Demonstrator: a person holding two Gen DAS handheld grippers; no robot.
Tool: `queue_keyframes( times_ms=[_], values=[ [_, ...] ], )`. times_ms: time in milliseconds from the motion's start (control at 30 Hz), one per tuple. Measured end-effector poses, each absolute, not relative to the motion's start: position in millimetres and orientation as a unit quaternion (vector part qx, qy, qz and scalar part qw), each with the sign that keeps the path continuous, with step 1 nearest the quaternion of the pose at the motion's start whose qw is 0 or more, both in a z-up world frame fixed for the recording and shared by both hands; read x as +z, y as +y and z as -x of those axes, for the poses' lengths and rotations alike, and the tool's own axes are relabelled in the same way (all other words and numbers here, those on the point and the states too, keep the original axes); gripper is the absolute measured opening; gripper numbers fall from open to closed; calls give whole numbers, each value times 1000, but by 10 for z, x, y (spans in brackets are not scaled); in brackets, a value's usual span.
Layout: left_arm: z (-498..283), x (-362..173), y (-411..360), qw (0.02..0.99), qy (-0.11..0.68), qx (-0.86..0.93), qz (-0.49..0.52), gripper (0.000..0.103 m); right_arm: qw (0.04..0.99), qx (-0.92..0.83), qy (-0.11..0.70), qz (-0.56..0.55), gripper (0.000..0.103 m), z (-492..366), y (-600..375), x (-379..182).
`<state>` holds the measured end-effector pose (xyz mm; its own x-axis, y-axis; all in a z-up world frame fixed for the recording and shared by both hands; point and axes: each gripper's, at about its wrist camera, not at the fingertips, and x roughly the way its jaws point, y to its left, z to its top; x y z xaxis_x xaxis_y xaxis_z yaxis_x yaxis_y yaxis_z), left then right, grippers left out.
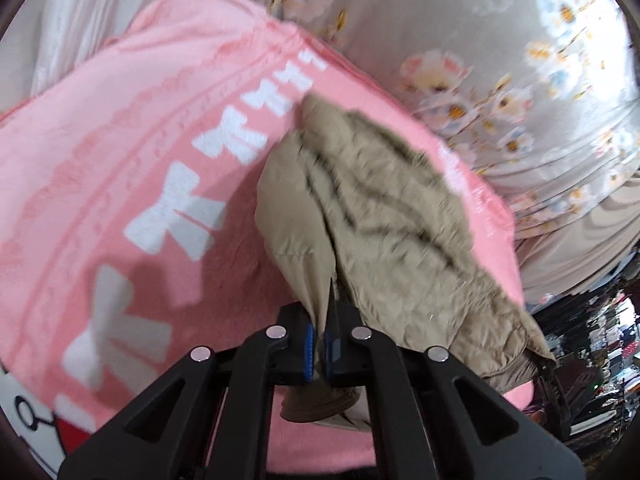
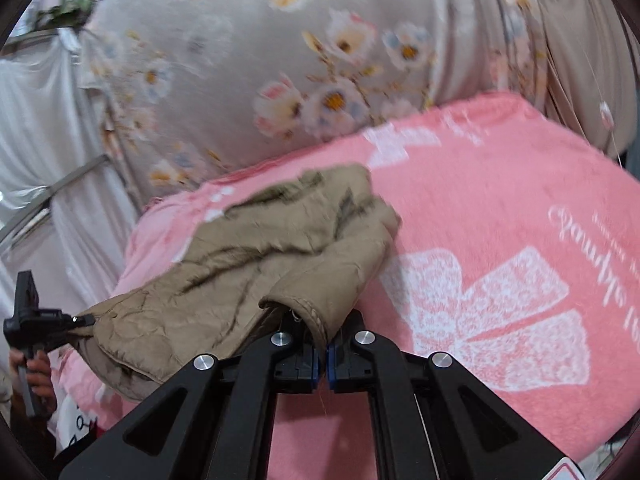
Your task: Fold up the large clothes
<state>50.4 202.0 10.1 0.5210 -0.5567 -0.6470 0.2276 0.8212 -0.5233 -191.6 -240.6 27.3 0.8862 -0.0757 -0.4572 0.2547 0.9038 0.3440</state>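
Claws, left and right, pinch the tan jacket; only right view shows a hand.

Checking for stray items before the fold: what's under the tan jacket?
Under the jacket only the pink blanket shows, spread around it. Whatever lies directly beneath its bulk is covered. Both tongs, left and right, pinch its edges.

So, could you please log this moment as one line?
left gripper: shut on tan quilted jacket | right gripper: shut on jacket cuff | surface: pink bow-print blanket
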Motion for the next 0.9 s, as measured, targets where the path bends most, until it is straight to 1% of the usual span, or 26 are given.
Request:
queue_keyframes(
  times_ms=[133, 233, 333, 433, 533, 700, 900],
  values=[
    [-283, 622, 2298, 873, 376, -238, 201, 2, 966, -79, 166, -179, 3, 2116, -2316, 731],
    [-236, 916, 2351, 887, 338, -242, 200, 3, 971, -83, 120, -187, 2, 2087, -2345, 990],
    [-354, 1151, 2267, 899, 307, -250, 189, 3, 974, -85, 92, -190, 2, 1838, -2433, 1150],
    [-738, 1257, 2075, 907, 297, -244, 174, 3, 973, -91, 87, -195, 2, 1295, -2634, 1233],
    [-1312, 1269, 1779, 913, 305, -222, 155, 3, 969, -111, 102, -195, 2, 641, -2877, 1195],
    [-2121, 1062, 1355, 920, 330, -172, 123, 3, 952, -144, 146, -229, 3, -319, -3309, 885],
    [-2950, 522, 957, 914, 380, -112, 90, 3, 924, -180, 213, -263, 3, -1096, -3632, 331]
  ],
)
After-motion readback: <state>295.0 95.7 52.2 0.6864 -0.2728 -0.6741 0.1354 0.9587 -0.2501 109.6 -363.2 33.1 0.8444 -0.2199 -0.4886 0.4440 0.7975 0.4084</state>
